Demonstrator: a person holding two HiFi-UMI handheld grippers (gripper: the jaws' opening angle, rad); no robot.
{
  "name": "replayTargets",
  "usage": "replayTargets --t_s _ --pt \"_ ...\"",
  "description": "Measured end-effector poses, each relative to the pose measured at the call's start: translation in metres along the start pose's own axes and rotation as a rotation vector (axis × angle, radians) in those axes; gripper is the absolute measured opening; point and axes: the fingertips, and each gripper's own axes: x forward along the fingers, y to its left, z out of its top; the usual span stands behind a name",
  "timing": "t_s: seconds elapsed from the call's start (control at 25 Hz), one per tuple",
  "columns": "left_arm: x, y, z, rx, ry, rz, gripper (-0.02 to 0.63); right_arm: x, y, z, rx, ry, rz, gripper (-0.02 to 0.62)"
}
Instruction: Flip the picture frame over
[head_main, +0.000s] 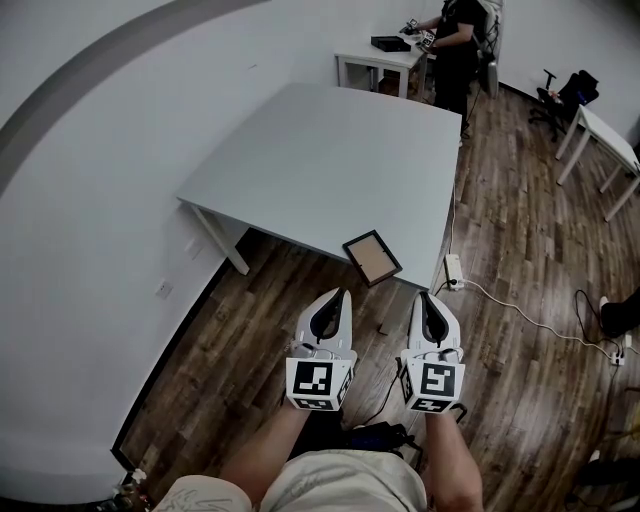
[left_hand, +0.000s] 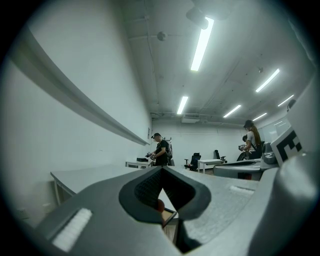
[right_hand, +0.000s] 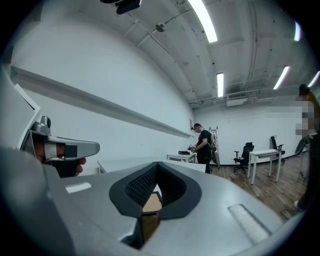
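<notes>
picture frame: laid at the tabletop's near edge
left gripper, right gripper: jaws closed, empty, held short of it
power strip: on floor nearby

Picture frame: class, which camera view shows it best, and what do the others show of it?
The head view: the whole picture frame lies at the near edge of the table, brown panel up. Each gripper view shows only a sliver of it through the opening behind its shut jaws.
</notes>
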Motion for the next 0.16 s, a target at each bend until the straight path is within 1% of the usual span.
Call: replayTargets --t_s 0.16 --pt "-0.0018 -0.0015 0.0013 -0.003 -0.005 -0.001 0.000 -0.0019 0.0018 0.0009 -0.005 -0.004 0.002 0.021"
